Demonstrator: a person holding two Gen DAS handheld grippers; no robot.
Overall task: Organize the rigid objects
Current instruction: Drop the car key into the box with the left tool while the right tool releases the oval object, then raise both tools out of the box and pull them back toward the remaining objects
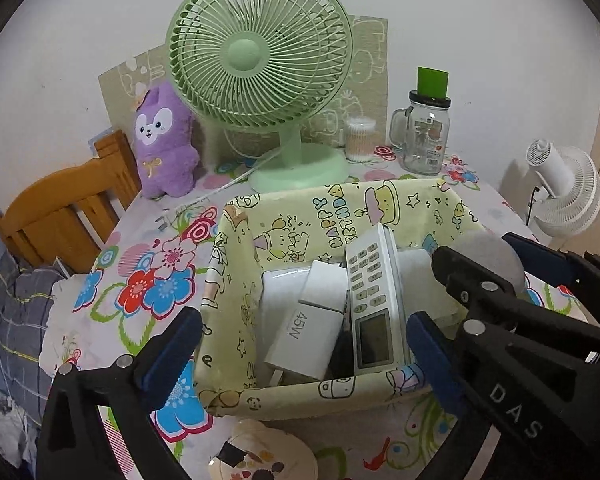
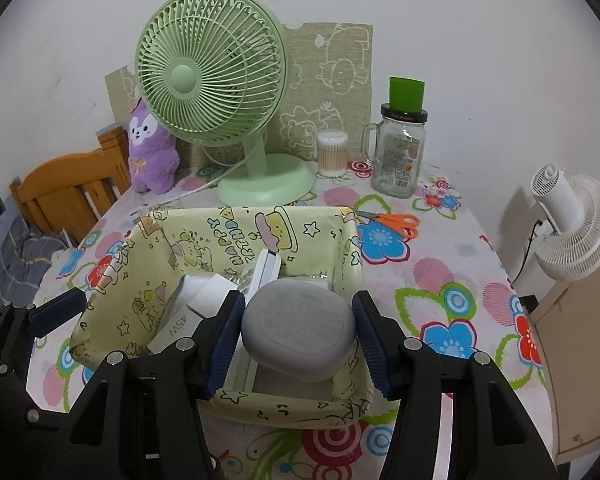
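A yellow cartoon-print basket (image 1: 236,240) (image 2: 140,272) sits on the flowered table. It holds a white remote (image 1: 370,300), a white 45W charger (image 1: 304,332) (image 2: 180,326) and other white boxes. My right gripper (image 2: 298,324) is shut on a grey rounded case (image 2: 298,326) and holds it over the basket's right part. The case also shows in the left wrist view (image 1: 488,258). My left gripper (image 1: 304,344) is open and empty at the basket's near side, its fingers (image 1: 172,344) spread wide.
A green desk fan (image 1: 260,64) (image 2: 212,80), a purple plush (image 1: 164,140), a cotton swab tub (image 2: 332,154) and a glass jar (image 2: 400,156) stand at the back. Orange scissors (image 2: 396,222) lie right of the basket. A small plate (image 1: 260,456) lies near the front edge. A wooden chair (image 1: 60,208) stands on the left.
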